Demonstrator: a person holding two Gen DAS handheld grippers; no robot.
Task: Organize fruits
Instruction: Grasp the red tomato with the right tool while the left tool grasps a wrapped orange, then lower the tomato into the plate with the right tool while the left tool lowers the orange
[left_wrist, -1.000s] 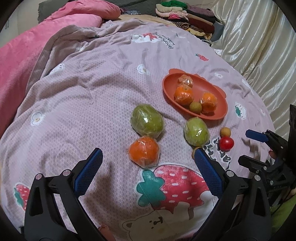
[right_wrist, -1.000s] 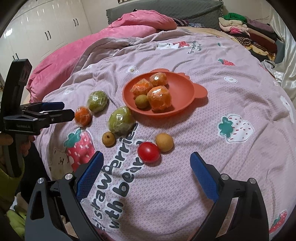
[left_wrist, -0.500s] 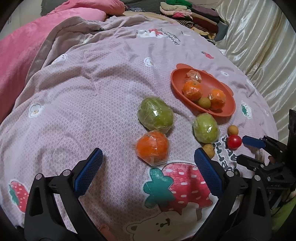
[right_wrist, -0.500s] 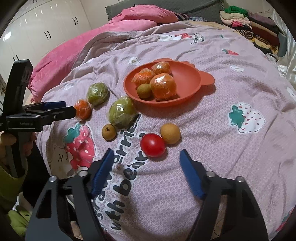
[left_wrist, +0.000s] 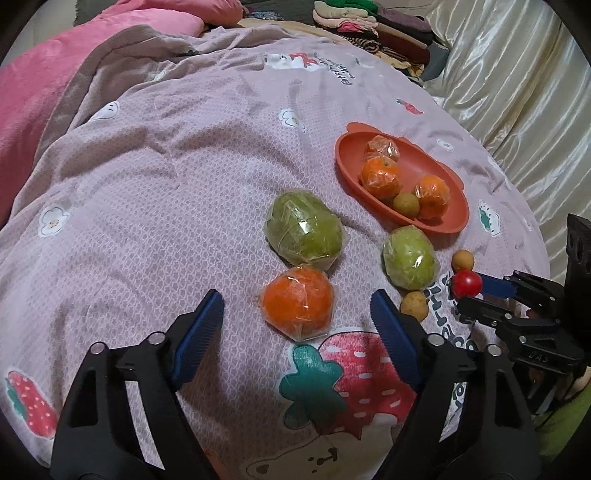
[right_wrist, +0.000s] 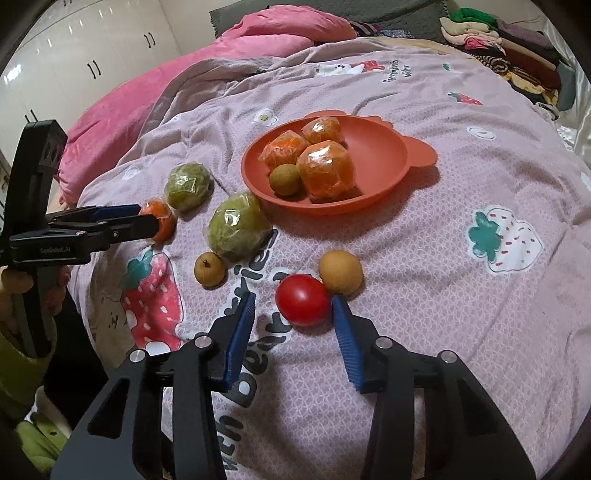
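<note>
A glossy red tomato (right_wrist: 303, 300) is sitting between the wide-open right hand-held gripper (right_wrist: 293, 315) fingers, unheld. The left hand-held gripper (left_wrist: 295, 317), also gaping and empty, is facing a plastic-wrapped orange (left_wrist: 297, 302). Only the right view is showing white wardrobe doors (right_wrist: 85, 55).

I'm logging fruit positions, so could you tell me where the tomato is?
The tomato lies on the bedspread, just ahead of the open right gripper, beside a brown fruit and nearer than the plate.

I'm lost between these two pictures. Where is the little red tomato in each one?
Left wrist view: the red tomato sits far right, at the tip of the right gripper, below a small tan fruit.
Right wrist view: the tomato lies low in the centre, just ahead of the right gripper, touching the tan fruit.
Shared landmark: the orange plate.
</note>
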